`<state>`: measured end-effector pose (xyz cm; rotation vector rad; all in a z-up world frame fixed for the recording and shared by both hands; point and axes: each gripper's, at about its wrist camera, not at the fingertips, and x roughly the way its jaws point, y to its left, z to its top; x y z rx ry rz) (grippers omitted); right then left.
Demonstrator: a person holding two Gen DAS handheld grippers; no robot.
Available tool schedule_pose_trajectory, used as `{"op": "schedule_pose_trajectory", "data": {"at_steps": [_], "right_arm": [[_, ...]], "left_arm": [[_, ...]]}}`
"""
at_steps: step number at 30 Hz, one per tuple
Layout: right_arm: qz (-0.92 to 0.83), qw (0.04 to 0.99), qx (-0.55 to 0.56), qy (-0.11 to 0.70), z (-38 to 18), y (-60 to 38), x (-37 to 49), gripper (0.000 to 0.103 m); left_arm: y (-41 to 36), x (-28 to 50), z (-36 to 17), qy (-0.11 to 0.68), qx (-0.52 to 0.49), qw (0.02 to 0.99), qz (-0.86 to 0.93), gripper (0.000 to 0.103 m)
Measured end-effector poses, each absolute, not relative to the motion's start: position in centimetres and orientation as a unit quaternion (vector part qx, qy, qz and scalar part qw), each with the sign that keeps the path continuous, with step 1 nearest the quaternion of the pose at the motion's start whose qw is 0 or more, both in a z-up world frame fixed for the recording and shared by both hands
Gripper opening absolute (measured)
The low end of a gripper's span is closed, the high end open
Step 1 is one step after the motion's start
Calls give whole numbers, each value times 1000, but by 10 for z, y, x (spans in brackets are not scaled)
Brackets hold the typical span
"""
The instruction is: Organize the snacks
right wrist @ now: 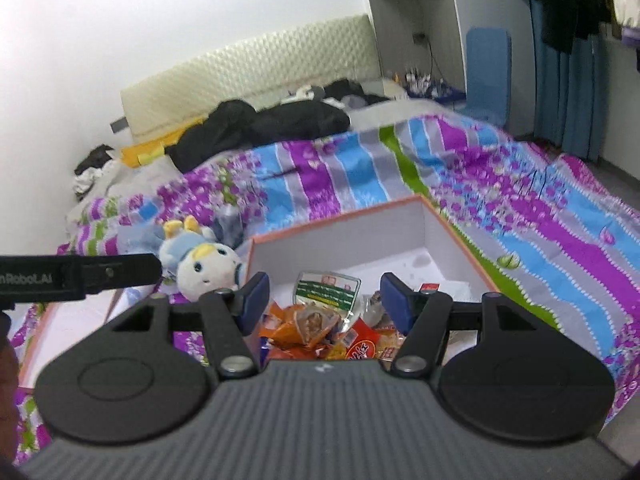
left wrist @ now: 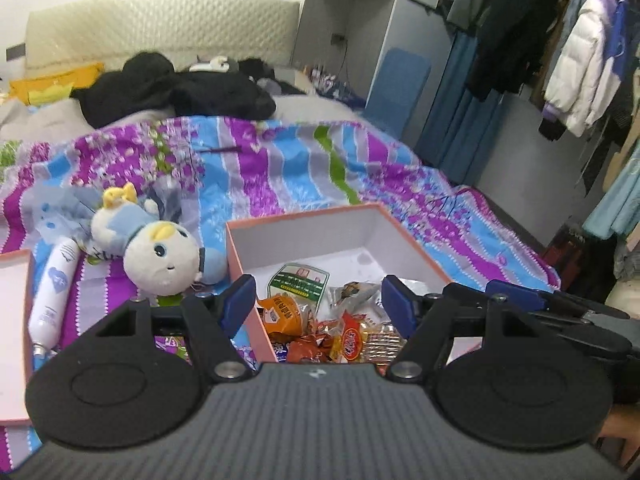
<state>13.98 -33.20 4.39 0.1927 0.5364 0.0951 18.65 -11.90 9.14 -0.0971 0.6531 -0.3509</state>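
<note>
An open pink box (left wrist: 404,236) with a white inside sits on the striped bedspread, also in the right wrist view (right wrist: 452,228). Its near end holds a pile of wrapped snacks (left wrist: 340,334) (right wrist: 320,332): orange and red packets, a green-and-white pouch (left wrist: 298,282) (right wrist: 326,290) and a clear packet. My left gripper (left wrist: 318,304) is open and empty, hovering above the box's near left corner. My right gripper (right wrist: 324,300) is open and empty above the snack pile; it shows at the right of the left wrist view (left wrist: 560,312).
A white-and-blue plush toy (left wrist: 160,248) (right wrist: 204,264) lies left of the box. A white tube (left wrist: 54,284) lies beside it. A pink lid (left wrist: 12,332) (right wrist: 68,320) lies at far left. Black clothes (left wrist: 176,88) are piled at the headboard. A clothes rack (left wrist: 580,48) stands right.
</note>
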Motion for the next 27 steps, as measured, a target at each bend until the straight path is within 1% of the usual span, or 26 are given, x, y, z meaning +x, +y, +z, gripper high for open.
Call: {"op": "schedule_pose_trajectory", "data": {"at_steps": [7, 13, 27], "right_arm": [[42, 966, 91, 239, 66, -329, 97, 64], [36, 970, 93, 222, 80, -328, 58, 64], [34, 974, 95, 202, 78, -318, 5, 64]], "left_arm": [[-107, 126, 121, 288, -57, 940, -173, 74], [-102, 86, 128, 276, -55, 942, -180, 74], [-91, 39, 109, 271, -55, 944, -178, 74]]}}
